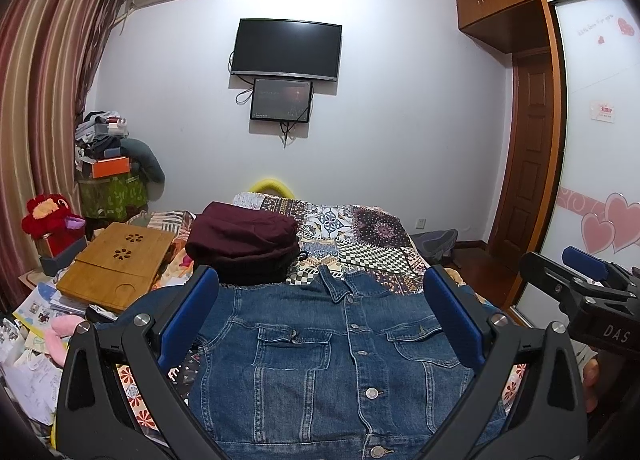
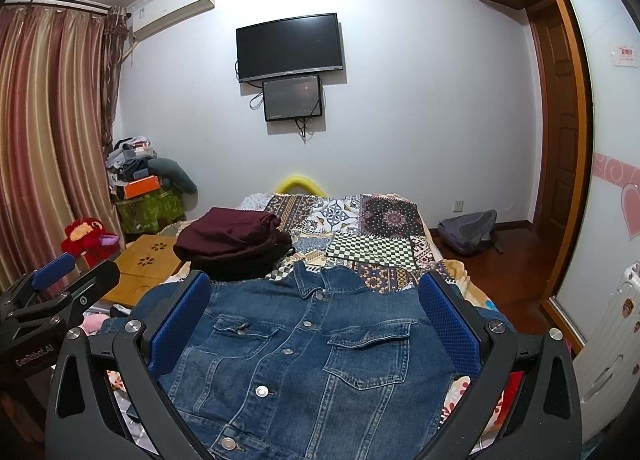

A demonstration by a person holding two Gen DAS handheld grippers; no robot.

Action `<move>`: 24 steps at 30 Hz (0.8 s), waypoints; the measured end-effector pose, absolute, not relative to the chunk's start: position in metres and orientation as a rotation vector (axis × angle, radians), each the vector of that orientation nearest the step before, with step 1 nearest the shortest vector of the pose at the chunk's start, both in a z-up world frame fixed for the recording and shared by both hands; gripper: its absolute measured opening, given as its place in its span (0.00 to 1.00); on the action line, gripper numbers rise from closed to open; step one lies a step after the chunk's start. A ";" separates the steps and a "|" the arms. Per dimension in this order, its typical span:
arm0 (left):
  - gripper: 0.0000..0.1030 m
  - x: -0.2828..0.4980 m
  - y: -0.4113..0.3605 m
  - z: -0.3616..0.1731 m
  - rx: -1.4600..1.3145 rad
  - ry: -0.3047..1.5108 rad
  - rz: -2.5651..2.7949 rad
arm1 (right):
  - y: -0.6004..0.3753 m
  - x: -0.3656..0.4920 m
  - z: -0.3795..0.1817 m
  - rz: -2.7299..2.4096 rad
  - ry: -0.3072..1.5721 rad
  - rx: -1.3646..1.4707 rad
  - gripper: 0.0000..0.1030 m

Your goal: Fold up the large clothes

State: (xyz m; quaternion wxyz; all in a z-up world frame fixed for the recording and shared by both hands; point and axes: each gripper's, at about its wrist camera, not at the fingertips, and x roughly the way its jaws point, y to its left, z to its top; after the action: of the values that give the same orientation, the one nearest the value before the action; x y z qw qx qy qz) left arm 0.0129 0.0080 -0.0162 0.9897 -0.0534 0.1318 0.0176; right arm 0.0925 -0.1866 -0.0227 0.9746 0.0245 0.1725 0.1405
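A denim jacket [image 1: 320,352] lies flat and buttoned, front up, on the near part of the bed [image 1: 372,236], collar toward the far end and long axis running along the bed's length. The left gripper [image 1: 320,320] and right gripper [image 2: 316,320] hang side by side above it, jaws spread wide and holding nothing, the jacket's chest showing between the blue pads. Past the collar sits a dark red pile of clothes [image 1: 244,244] toward the left edge; the patterned bedspread to its right is bare to the far right corner.
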 end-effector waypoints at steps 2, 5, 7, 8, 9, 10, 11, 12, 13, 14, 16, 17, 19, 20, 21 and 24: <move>1.00 0.015 0.009 -0.017 -0.109 0.268 0.037 | -0.186 0.095 -0.024 0.283 0.354 0.049 1.00; 1.00 0.019 0.011 -0.018 -0.110 0.274 0.041 | -0.184 0.099 -0.025 0.283 0.364 0.047 1.00; 1.00 0.022 0.012 -0.018 -0.113 0.280 0.045 | -0.182 0.103 -0.026 0.282 0.376 0.046 1.00; 1.00 0.024 0.013 -0.019 -0.115 0.284 0.046 | -0.182 0.105 -0.026 0.282 0.381 0.045 1.00; 1.00 0.027 0.014 -0.019 -0.117 0.288 0.049 | -0.181 0.107 -0.028 0.281 0.388 0.043 1.00; 1.00 0.029 0.014 -0.020 -0.120 0.291 0.052 | -0.181 0.108 -0.029 0.280 0.394 0.042 1.00; 1.00 0.031 0.016 -0.021 -0.123 0.293 0.055 | -0.180 0.110 -0.030 0.279 0.403 0.040 1.00; 1.00 0.034 0.018 -0.022 -0.128 0.297 0.058 | -0.179 0.114 -0.032 0.279 0.413 0.039 1.00; 1.00 0.037 0.020 -0.023 -0.132 0.301 0.063 | -0.178 0.117 -0.033 0.279 0.424 0.038 1.00; 1.00 0.041 0.023 -0.024 -0.135 0.306 0.069 | -0.178 0.120 -0.035 0.279 0.432 0.037 1.00; 1.00 0.048 0.029 -0.027 -0.143 0.315 0.084 | -0.176 0.129 -0.038 0.275 0.452 0.033 1.00; 1.00 0.052 0.033 -0.029 -0.148 0.321 0.093 | -0.174 0.133 -0.040 0.274 0.465 0.031 1.00; 1.00 0.059 0.040 -0.032 -0.157 0.332 0.107 | -0.171 0.140 -0.043 0.274 0.488 0.029 1.00; 1.00 0.064 0.046 -0.035 -0.165 0.343 0.118 | -0.170 0.142 -0.044 0.274 0.498 0.029 1.00; 1.00 0.069 0.052 -0.037 -0.170 0.353 0.124 | -0.168 0.148 -0.046 0.275 0.512 0.028 1.00; 1.00 0.080 0.070 -0.044 -0.182 0.375 0.153 | -0.164 0.161 -0.051 0.275 0.546 0.019 1.00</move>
State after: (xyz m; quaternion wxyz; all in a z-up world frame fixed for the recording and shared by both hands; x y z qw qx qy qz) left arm 0.0803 0.0696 -0.0436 0.9754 -0.0904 0.1862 0.0760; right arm 0.1612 -0.1641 -0.0505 0.9536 0.0091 0.2689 0.1353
